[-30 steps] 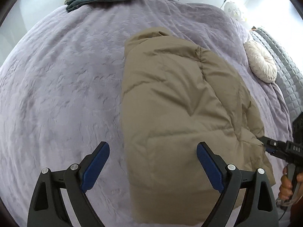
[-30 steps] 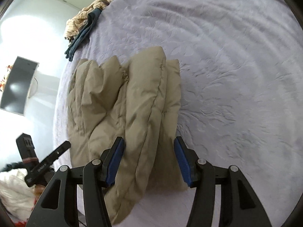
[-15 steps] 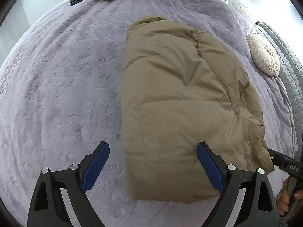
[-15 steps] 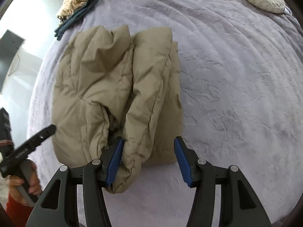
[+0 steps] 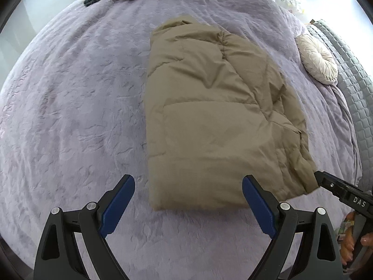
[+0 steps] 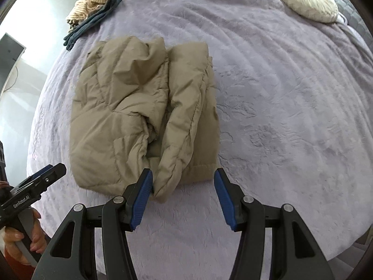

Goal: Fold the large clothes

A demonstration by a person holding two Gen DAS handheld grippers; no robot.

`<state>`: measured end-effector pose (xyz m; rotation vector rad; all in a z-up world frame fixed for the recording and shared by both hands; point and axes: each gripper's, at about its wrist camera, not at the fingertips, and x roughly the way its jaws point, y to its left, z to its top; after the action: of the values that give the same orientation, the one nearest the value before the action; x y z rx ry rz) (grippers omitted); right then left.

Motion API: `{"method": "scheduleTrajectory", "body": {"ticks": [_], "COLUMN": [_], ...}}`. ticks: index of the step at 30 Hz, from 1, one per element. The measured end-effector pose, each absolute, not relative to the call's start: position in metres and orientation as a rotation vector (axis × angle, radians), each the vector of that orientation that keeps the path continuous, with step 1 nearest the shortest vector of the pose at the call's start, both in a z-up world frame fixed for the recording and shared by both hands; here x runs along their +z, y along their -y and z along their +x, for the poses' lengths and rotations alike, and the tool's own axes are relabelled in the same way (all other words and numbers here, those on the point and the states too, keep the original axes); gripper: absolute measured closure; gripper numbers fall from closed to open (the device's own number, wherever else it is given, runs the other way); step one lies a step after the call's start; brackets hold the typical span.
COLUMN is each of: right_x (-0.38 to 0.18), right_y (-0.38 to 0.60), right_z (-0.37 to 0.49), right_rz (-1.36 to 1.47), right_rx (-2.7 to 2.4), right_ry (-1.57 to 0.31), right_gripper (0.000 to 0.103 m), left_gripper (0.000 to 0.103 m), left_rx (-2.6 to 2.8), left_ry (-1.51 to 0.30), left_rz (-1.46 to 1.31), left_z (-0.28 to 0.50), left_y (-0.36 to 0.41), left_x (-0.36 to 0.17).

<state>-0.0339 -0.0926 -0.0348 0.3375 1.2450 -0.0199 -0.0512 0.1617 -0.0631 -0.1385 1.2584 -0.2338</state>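
A tan puffer jacket lies folded into a thick bundle on the purple bedspread. In the right wrist view the jacket shows its layered folds and a sleeve end near the camera. My left gripper is open and empty, just in front of the jacket's near edge. My right gripper is open, its left pad touching the sleeve end, nothing clamped. The right gripper's tip also shows in the left wrist view beside the jacket's right corner.
A pile of dark teal and striped clothes lies at the far edge of the bed. A round cream cushion sits by the grey quilted headboard. The bed's near edge runs just below both grippers.
Both grippers have pulled back toward the near edge of the bed. The jacket now lies flatter and farther from the cameras; the right gripper no longer straddles its folds.
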Motion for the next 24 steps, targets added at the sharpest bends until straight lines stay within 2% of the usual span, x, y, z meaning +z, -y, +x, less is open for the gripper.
{"method": "scheduleTrajectory", "body": {"ticks": [1,3,4,13,14,15,16,22,24], "right_x": [-0.031,-0.022,-0.019,0.009,0.012,0.015,0.018,0.041,0.053], "right_y": [0.091,0.086,0.084,0.075,0.075,0.075,0.075,0.074,0.071], "right_z": [-0.036,-0.042,-0.044,-0.06,-0.061,-0.061,-0.061,-0.058,-0.057], "right_rz": [0.339,0.342,0.34,0.358,0.358,0.355,0.35,0.299,0.27], "right_rx": [-0.017,0.0,0.003,0.017,0.014,0.007,-0.002,-0.04,-0.047], "right_ry": [-1.242,-1.233,-1.228,-1.201,-1.197,-1.193,-1.188,-1.132,-1.088], "right_gripper": [0.044,0.034,0.033,0.032,0.031,0.027,0.025,0.019,0.011], "left_gripper": [0.009,0.009,0.009,0.009,0.009,0.001,0.0,0.0,0.0], "left_rx": [-0.227,-0.222,-0.227,-0.22,-0.218,-0.212,-0.202,-0.147,-0.136], "left_ry": [-1.254,-1.255,-1.263,-1.229,-1.224,-1.22,-1.22,-1.16,-1.125], "left_rz": [-0.135,-0.134,-0.136,-0.13,-0.132,-0.132,-0.127,-0.086,-0.075], "left_z": [-0.054,-0.061,-0.065,-0.091,-0.092,-0.094,-0.095,-0.098,-0.1], "left_y": [-0.162,-0.162,-0.162,-0.156,-0.156,-0.156,-0.156,-0.155,-0.154], "left_x": [-0.06,-0.052,-0.048,-0.014,-0.012,-0.007,-0.004,0.025,0.035]}}
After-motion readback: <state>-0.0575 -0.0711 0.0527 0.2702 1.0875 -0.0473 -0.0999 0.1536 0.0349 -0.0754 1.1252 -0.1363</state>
